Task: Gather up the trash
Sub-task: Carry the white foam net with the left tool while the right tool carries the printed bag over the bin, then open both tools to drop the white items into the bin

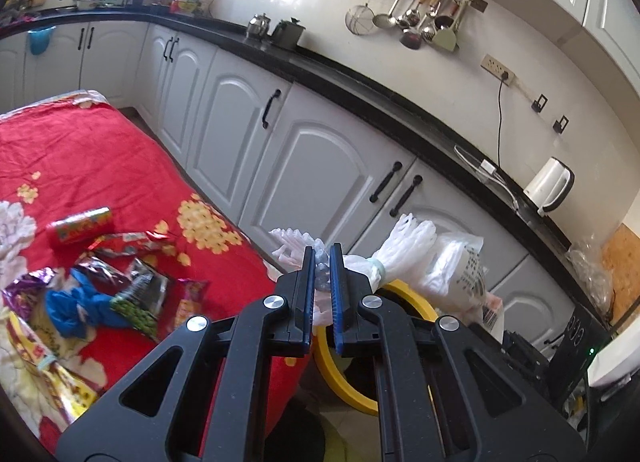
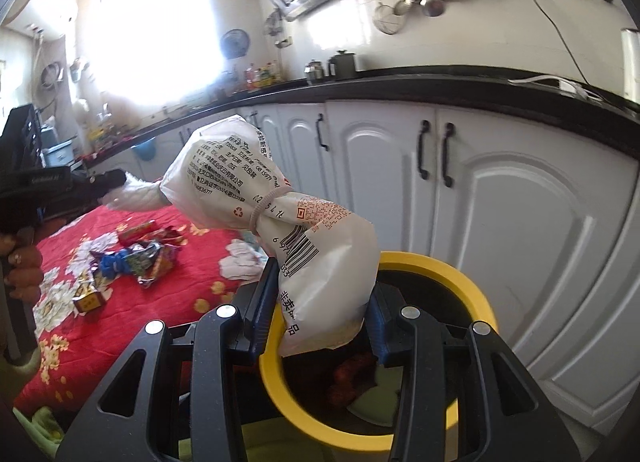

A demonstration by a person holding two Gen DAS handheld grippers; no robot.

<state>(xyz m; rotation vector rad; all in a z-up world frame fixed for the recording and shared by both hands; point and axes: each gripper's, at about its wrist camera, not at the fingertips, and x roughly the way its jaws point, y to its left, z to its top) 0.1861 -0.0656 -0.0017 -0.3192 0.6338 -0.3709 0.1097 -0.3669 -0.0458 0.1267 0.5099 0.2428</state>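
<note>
- The right gripper (image 2: 320, 302) is clamped on the lower end of a white printed plastic bag (image 2: 280, 218), bound at its waist by a pale elastic band (image 2: 262, 204); that end hangs just over the mouth of the yellow-rimmed bin (image 2: 476, 294).
- The left gripper (image 1: 322, 282) has its jaws pressed together on the bag's thin crumpled far end, so the bag is stretched between the two tools, beside the edge of the red flowered cloth (image 1: 100, 158).
- To do this step well, both ends should likely come over the bin opening before either grip lets go; the long far end could otherwise drape over the rim or fall outside.
- Lowering the right end first, then feeding the left end in after it, seems the safest order.
- Printed on the bag: a barcode with the digits "6 97", a square code in orange, a recycling mark and lines of Chinese text, too small to read fully.
- More wrappers (image 1: 132, 286) and a blue scrap (image 1: 76, 306) wait on the cloth.
</note>
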